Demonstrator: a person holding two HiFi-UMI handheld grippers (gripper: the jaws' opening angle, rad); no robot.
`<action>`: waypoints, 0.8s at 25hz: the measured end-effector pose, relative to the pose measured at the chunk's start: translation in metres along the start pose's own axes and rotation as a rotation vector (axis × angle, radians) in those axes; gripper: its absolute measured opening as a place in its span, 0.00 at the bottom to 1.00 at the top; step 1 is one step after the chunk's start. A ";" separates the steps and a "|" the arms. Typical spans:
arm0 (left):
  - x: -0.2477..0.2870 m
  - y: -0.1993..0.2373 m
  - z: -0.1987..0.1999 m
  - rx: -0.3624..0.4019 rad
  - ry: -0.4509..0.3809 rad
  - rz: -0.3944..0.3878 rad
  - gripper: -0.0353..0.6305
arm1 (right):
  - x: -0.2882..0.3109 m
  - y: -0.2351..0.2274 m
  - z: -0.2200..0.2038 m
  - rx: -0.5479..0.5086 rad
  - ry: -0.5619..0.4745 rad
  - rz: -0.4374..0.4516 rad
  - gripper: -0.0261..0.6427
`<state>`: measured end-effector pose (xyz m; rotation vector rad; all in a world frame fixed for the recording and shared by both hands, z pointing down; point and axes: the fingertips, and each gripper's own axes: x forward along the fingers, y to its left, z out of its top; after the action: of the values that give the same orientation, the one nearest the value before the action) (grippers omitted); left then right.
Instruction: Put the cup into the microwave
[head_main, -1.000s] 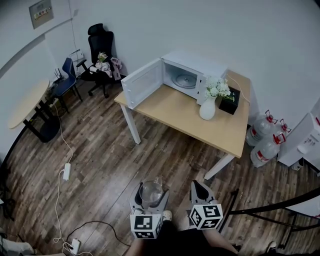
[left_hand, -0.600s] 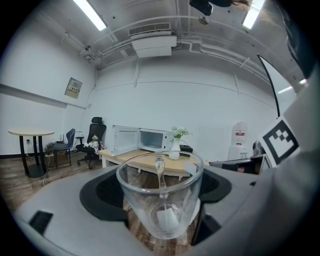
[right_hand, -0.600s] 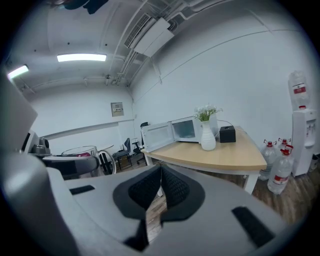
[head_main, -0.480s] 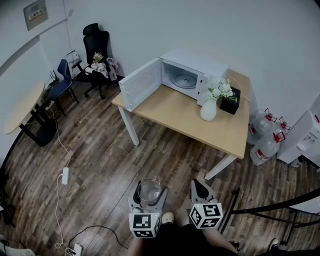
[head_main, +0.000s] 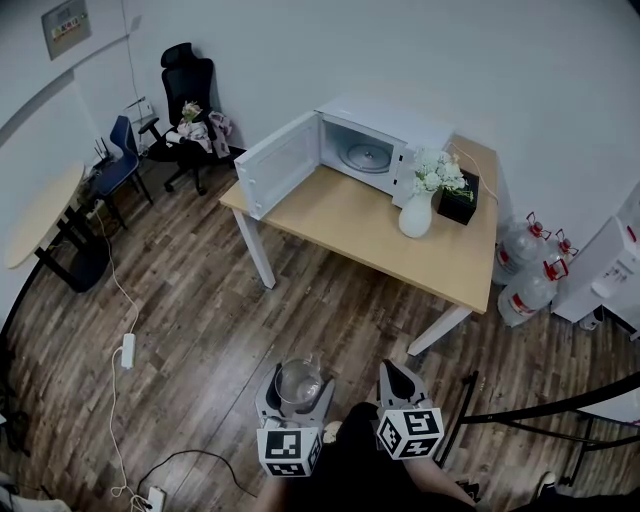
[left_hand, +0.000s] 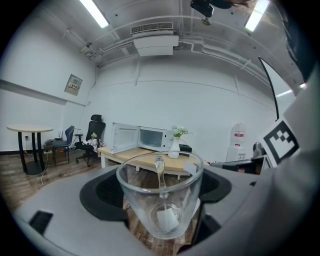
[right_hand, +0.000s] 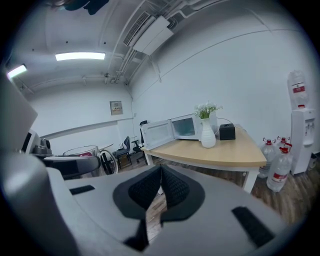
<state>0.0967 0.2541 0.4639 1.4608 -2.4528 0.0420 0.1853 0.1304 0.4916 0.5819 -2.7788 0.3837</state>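
A clear glass cup (head_main: 300, 382) with a handle is clamped between the jaws of my left gripper (head_main: 298, 392), low over the wooden floor in the head view. In the left gripper view the cup (left_hand: 161, 199) fills the middle and holds a tea bag. My right gripper (head_main: 398, 383) hangs beside it to the right, jaws shut together and empty (right_hand: 159, 192). The white microwave (head_main: 350, 150) stands at the far end of the wooden table (head_main: 420, 250), its door (head_main: 282, 163) swung wide open to the left and its cavity showing a glass turntable.
A white vase of flowers (head_main: 420, 200) and a black box (head_main: 458, 203) stand right of the microwave. Water bottles (head_main: 528, 275) sit on the floor at right. Office chairs (head_main: 185, 105), a round table (head_main: 40, 215) and floor cables (head_main: 125, 345) lie to the left. A black railing (head_main: 540, 410) runs at lower right.
The view has crept slightly toward the table. Both grippers keep their places, the left one holding the cup throughout.
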 end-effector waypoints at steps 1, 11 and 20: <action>0.000 0.001 0.000 0.001 0.001 0.000 0.67 | -0.001 0.000 -0.001 0.002 0.002 -0.002 0.03; 0.005 0.008 -0.001 0.000 0.008 0.012 0.67 | 0.009 0.002 -0.002 0.005 0.013 0.011 0.03; 0.035 0.020 0.009 0.003 0.001 0.028 0.67 | 0.042 -0.010 0.009 0.014 0.015 0.018 0.03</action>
<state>0.0618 0.2321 0.4669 1.4273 -2.4733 0.0515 0.1511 0.1042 0.4986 0.5555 -2.7712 0.4099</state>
